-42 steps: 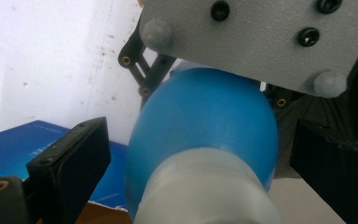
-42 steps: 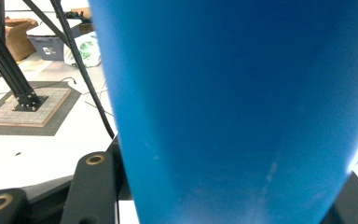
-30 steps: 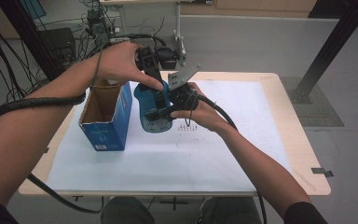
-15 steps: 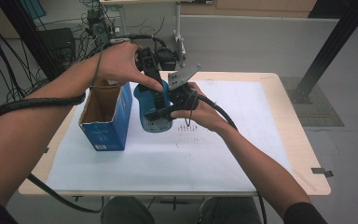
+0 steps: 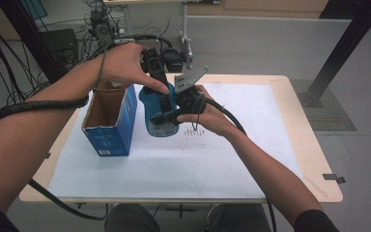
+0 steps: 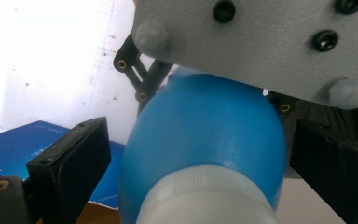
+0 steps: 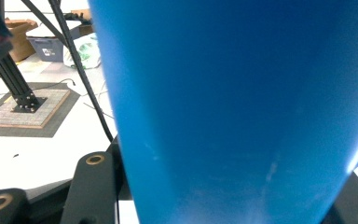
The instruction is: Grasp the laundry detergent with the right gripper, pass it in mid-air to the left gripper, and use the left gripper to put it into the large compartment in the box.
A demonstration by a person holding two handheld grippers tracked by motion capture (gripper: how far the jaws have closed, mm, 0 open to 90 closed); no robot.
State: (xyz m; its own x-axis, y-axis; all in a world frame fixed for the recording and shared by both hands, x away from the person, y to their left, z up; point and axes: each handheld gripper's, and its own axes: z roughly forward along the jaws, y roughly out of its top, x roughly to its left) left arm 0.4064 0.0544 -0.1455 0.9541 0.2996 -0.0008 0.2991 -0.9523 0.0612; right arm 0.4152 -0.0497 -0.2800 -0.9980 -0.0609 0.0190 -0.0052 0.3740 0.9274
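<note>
Between the earlier high views and this one we see almost no change: both hands stay in the same place above the surface point(image 5: 251, 159), and the blue bottle point(image 5: 157, 113) is still held upright beside the open blue box point(image 5: 108, 121), near it but outside of it.

The right tongs point(image 5: 166, 116) grip the bottle low on its body from the side. In the right gripper view the blue wall of the bottle point(image 7: 233, 112) fills the space between the black jaws, which stand closed against it, so we judge this grip as firm.

The left tongs point(image 5: 157, 79) come from above, at the top of the bottle. In the left gripper view the rounded blue shoulder and the white cap point(image 6: 205, 196) lie between the two jaws. The left jaw stands a little apart from the bottle, and the right one is half hidden, so we cannot tell if these tongs already press on it.

Because nothing has moved, we think the work is in a pause at a handover or an adjustment. The bottle is not yet inside the box. The next step probably needs one of the tongs to take the bottle alone and carry it over the opening of the box.
</note>
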